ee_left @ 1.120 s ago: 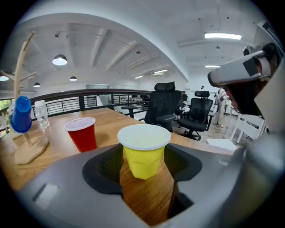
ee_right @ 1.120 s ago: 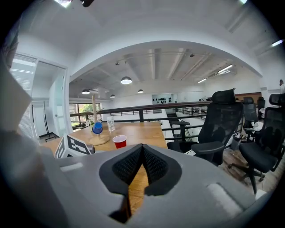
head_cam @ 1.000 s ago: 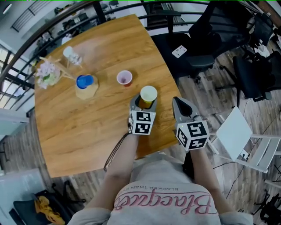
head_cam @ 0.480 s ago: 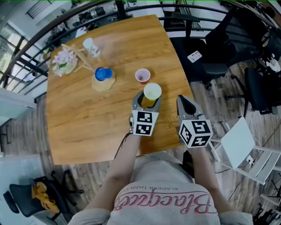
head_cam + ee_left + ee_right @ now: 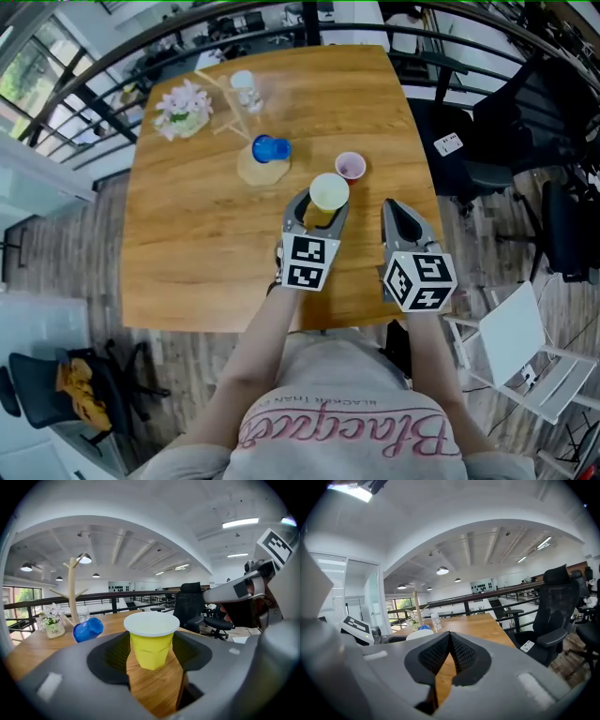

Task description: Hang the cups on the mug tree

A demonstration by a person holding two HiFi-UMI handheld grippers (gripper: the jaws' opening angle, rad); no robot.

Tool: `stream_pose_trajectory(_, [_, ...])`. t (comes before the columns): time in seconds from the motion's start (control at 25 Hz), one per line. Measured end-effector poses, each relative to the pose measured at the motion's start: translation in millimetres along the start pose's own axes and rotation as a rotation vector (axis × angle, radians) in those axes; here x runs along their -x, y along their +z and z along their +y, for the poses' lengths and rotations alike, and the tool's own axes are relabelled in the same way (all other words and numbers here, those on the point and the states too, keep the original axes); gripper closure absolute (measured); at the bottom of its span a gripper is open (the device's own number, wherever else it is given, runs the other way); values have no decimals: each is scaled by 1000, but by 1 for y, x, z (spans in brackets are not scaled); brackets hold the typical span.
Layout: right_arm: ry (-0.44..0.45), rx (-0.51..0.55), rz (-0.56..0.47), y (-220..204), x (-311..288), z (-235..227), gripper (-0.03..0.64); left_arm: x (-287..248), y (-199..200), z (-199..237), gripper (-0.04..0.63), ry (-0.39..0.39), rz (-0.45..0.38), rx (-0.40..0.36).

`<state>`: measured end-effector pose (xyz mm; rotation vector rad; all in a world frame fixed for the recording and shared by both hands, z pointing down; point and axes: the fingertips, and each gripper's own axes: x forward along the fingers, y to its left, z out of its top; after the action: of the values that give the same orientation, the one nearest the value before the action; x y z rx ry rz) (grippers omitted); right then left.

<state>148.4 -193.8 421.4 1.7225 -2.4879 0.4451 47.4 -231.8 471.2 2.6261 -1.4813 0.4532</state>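
Observation:
My left gripper [image 5: 317, 212] is shut on an upright yellow cup [image 5: 328, 192] with a white inside, which it holds above the wooden table [image 5: 187, 253]. In the left gripper view the yellow cup [image 5: 151, 639] sits between the dark pads. The wooden mug tree [image 5: 259, 171] stands farther back, and a blue cup [image 5: 271, 148] hangs on it. This mug tree [image 5: 71, 590] and blue cup [image 5: 87, 629] lie ahead to the left. A pink cup [image 5: 350, 166] stands on the table just beyond the yellow one. My right gripper [image 5: 403, 221] is shut and empty, beside the left.
A pot of pale flowers [image 5: 184, 108] and a clear glass [image 5: 243, 84] stand at the table's far left, behind the tree. Black office chairs [image 5: 506, 122] and a railing [image 5: 187, 42] surround the table. A white folding chair [image 5: 511, 342] is at the right.
Both grippers have moved forward over the table and risen. The yellow cup in the left one now sits closer to the pink cup and the mug tree.

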Motion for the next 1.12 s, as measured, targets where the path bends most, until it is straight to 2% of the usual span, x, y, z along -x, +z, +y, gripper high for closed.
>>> stream_pose_trajectory(0.44, [159,61,-23,17,-40,72,615,54,11,93,302,197,-50,52])
stream_pose_trajectory(0.68, [226,98,-17,20,-53,103,615,81,16,127,302,280,-68,46])
stream_pose_trajectory(1.12, [299,147,-55,42,-79,136,615,110,28,194,302,450,-28,27])
